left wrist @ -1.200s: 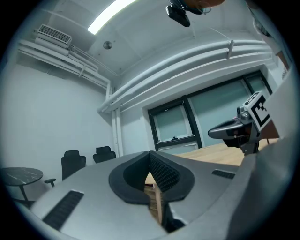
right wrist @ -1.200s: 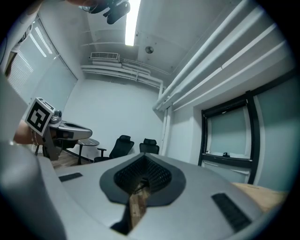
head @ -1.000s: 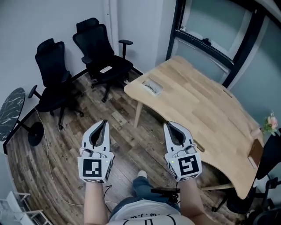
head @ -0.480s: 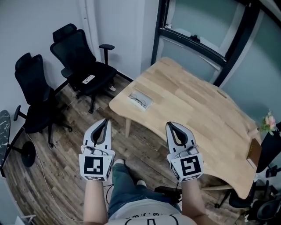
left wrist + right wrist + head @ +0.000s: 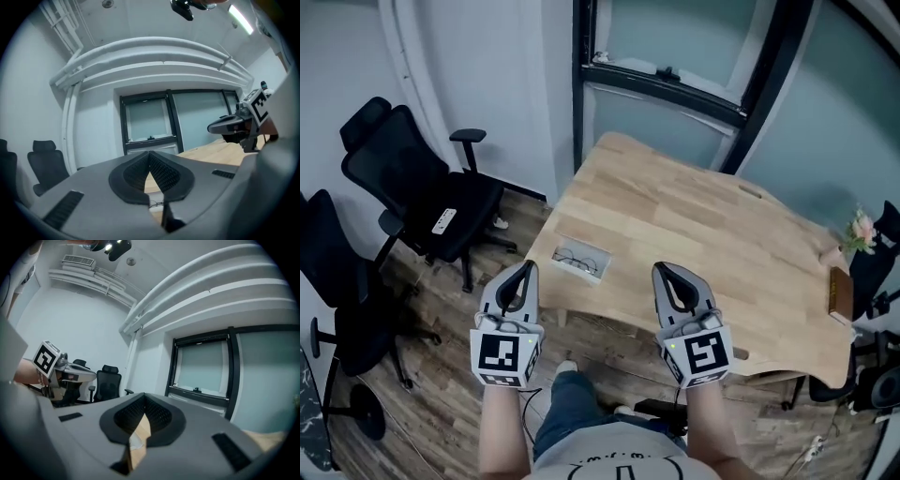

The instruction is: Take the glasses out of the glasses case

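An open pale glasses case (image 5: 579, 262) with thin-framed glasses inside lies near the left front corner of the wooden table (image 5: 703, 225). My left gripper (image 5: 528, 269) is shut and empty, held level just short of the table edge, a little left of and nearer than the case. My right gripper (image 5: 661, 269) is also shut and empty, over the table's front edge to the right of the case. In the left gripper view the closed jaws fill the lower half, with the right gripper (image 5: 225, 125) off to the side. The right gripper view shows closed jaws and the left gripper (image 5: 70, 373).
Two black office chairs (image 5: 441, 211) stand on the wood floor at the left. A dark-framed window (image 5: 675, 75) runs behind the table. A small flower pot (image 5: 861, 230) and a brown flat object (image 5: 839, 292) sit at the table's right end. My legs show below.
The view has swung right and forward: the table and glasses case now lie right in front of both grippers, and the chairs have slid to the left. Both grippers stay shut.
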Motion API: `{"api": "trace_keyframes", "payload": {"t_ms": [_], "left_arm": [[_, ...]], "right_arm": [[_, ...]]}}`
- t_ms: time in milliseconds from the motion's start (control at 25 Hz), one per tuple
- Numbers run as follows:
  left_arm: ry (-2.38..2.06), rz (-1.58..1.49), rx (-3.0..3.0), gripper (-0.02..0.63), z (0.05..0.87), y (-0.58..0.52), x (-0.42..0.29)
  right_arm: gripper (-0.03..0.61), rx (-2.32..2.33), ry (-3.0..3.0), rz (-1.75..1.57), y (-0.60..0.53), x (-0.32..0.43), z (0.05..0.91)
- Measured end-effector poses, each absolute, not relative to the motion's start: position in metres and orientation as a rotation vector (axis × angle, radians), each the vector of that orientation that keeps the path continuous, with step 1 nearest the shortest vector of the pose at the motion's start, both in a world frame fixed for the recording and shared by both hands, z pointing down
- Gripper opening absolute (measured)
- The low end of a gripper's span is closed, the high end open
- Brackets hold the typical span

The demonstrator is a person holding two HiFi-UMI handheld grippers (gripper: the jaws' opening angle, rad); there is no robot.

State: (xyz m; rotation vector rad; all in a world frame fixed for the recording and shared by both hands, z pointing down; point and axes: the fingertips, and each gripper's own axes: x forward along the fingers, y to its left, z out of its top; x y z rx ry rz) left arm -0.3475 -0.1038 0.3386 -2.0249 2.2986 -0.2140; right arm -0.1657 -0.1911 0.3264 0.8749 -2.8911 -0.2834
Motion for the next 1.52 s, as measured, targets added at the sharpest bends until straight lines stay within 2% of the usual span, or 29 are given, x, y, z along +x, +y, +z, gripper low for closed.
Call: {"api": "trace_keyframes", "payload": {"t_ms": [320, 360, 400, 440, 600, 1120, 1200, 1520], "left_arm": [[2.103, -0.259, -2.288, 0.018, 0.36, -0.187, -0.393], [2.071, -0.268, -2.348, 0.075, 0.366, -0.195, -0.394], [2.034, -0.287, -2.406, 0.179, 0.372, -0.202, -0.394], [1.994, -0.32, -2.451, 0.199, 0.378, -0.209, -0.394], [1.79, -0.547, -2.55, 0.165, 0.406, -0.228, -0.39], [1.054, -1.358, -2.702, 0.149, 0.53, -0.246, -0.354], [0.951, -1.473, -2.671, 0.117, 0.548, -0.25, -0.353], [0.543, -1.79, -2.614, 0.11, 0.608, -0.261, -0.34]], "right_arm": [[0.012, 1.149, -2.742, -0.224, -0.235, -0.189, 0.344], [0.012, 1.181, -2.723, -0.214, -0.238, -0.189, 0.345], [0.012, 1.21, -2.705, -0.207, -0.24, -0.188, 0.347], [0.012, 1.237, -2.687, -0.2, -0.242, -0.188, 0.349], [0.012, 1.327, -2.607, -0.164, -0.244, -0.178, 0.36], [0.012, 1.393, -2.447, 0.062, -0.254, -0.142, 0.425], [0.012, 1.386, -2.429, 0.087, -0.254, -0.137, 0.434], [0.012, 1.342, -2.372, 0.141, -0.247, -0.127, 0.46]]}}
